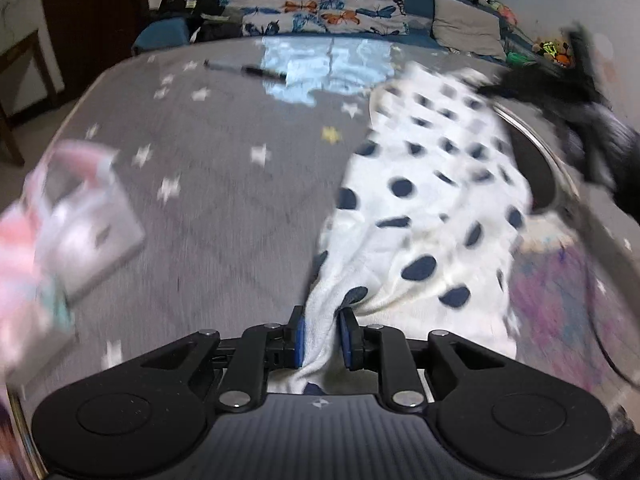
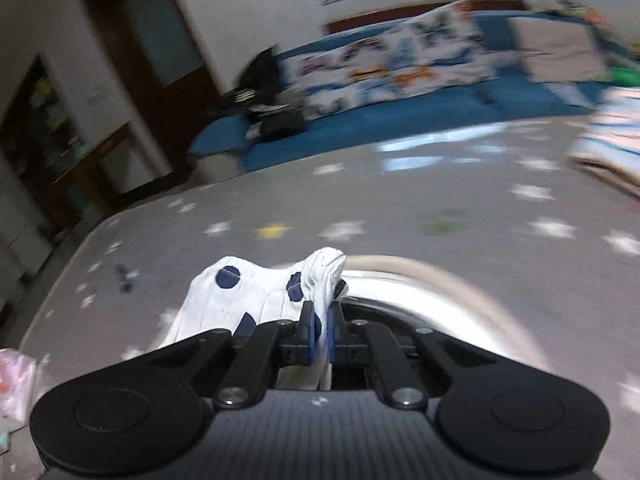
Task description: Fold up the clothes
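Note:
A white garment with dark blue polka dots hangs stretched above the grey star-patterned bed cover. My left gripper is shut on a bunched edge of it, cloth pinched between the blue pads. At the far end of the cloth the other gripper shows as a dark blurred shape. In the right wrist view my right gripper is shut on another gathered edge of the polka-dot garment, which droops to the left over the bed.
A round metal basin sits under the garment. Folded pink and white clothes lie at the left. A striped folded pile lies at the right. A butterfly pillow and blue sofa stand behind the bed. A dark pen-like object lies far off.

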